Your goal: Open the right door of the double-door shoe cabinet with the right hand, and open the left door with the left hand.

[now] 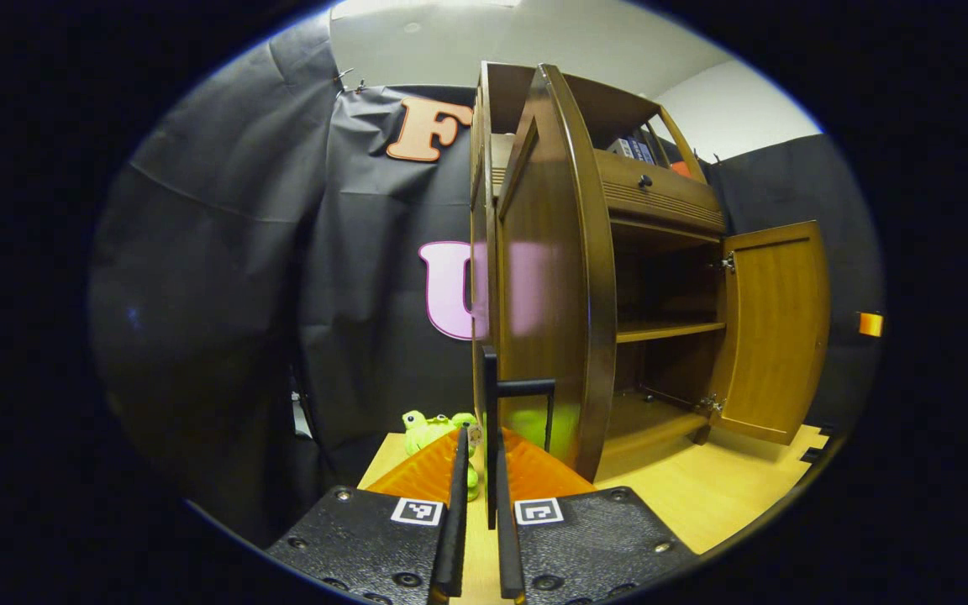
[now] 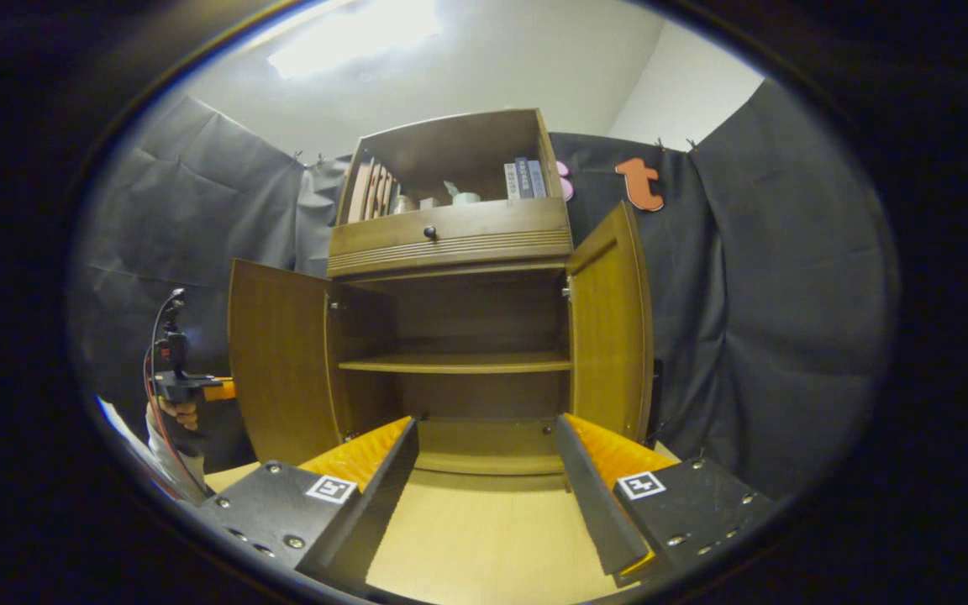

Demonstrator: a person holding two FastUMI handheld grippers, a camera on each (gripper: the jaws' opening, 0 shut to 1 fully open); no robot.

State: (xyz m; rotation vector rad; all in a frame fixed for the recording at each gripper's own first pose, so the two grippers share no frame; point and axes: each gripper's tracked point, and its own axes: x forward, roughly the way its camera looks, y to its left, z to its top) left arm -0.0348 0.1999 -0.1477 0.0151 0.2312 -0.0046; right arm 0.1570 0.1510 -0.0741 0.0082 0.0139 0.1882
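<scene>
The brown shoe cabinet (image 2: pixel 450 239) stands with both doors swung out. In the left gripper view the left door (image 1: pixel 543 277) is seen edge-on, and my left gripper (image 1: pixel 481 445) is shut on its black bar handle (image 1: pixel 491 395). The right door (image 1: pixel 774 328) hangs open farther back. In the right gripper view the left door (image 2: pixel 278 357) and right door (image 2: pixel 610 319) flank an empty middle shelf (image 2: pixel 455 363). My right gripper (image 2: pixel 484 424) is open wide in front of the cabinet, holding nothing. A hand holding the left gripper (image 2: pixel 177 386) is at the left door's outer side.
A green plush toy (image 1: pixel 425 428) lies on the light wooden surface (image 2: pixel 484 529) left of the cabinet. A drawer with a dark knob (image 2: pixel 430 231) sits above the doors, and books (image 2: pixel 524 178) stand in the top compartment. Black cloth walls surround the cabinet.
</scene>
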